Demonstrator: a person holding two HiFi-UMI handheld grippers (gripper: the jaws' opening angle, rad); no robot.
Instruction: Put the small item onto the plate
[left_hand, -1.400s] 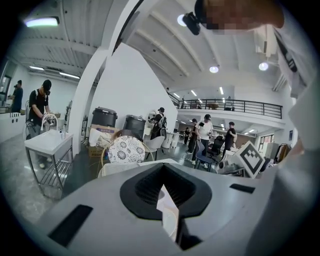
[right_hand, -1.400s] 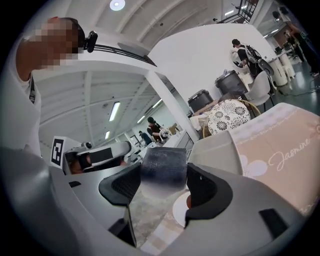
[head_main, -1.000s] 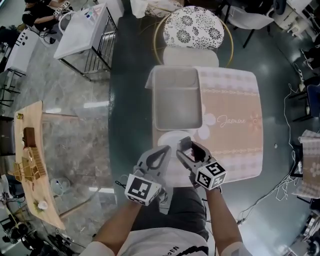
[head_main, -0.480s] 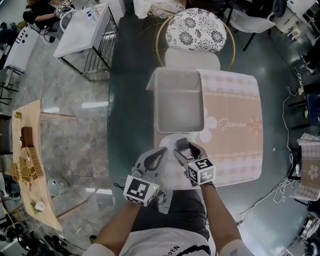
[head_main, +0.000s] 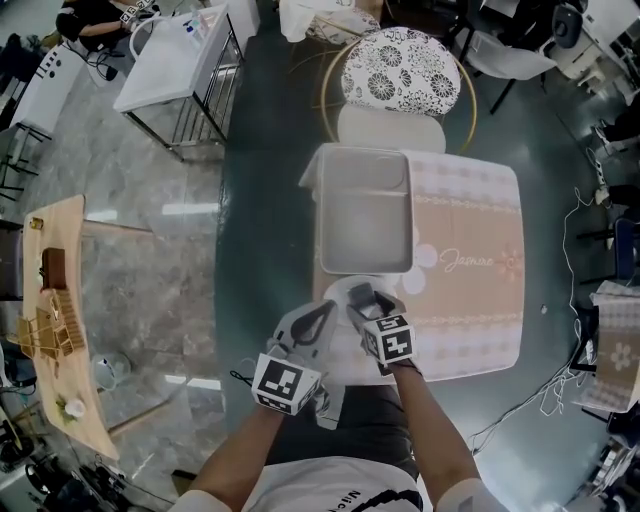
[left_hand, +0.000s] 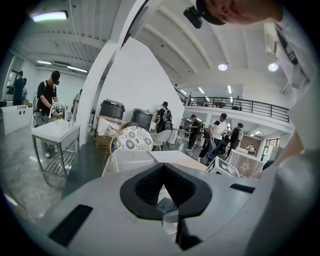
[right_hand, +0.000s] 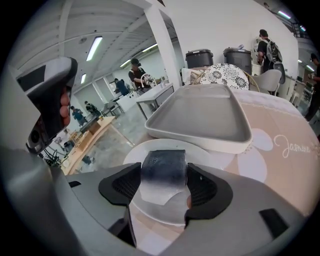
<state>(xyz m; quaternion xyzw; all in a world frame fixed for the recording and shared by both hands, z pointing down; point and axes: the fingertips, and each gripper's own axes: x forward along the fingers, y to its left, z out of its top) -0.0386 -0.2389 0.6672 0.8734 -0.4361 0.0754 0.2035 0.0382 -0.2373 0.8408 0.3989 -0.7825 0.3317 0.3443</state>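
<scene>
A small dark grey block (right_hand: 162, 172) is clamped between the jaws of my right gripper (right_hand: 162, 181). It hangs just above a round white plate (right_hand: 150, 150), apart from it. In the head view the right gripper (head_main: 363, 298) is over the plate (head_main: 340, 288) at the near left edge of the pink-clothed table (head_main: 470, 300). My left gripper (head_main: 322, 308) hangs beside the plate on its left. Its jaws meet at the tips with nothing between them (left_hand: 163, 170).
A grey rectangular tray (head_main: 365, 215) lies on the cloth just beyond the plate. A patterned round chair (head_main: 400, 65) stands at the table's far side. A white metal table (head_main: 170, 60) is at the far left and a wooden board (head_main: 55, 330) with small objects at the left.
My right gripper has moved left and slightly forward with the block, from the cloth beside the plate to above the plate. The left gripper has barely moved.
</scene>
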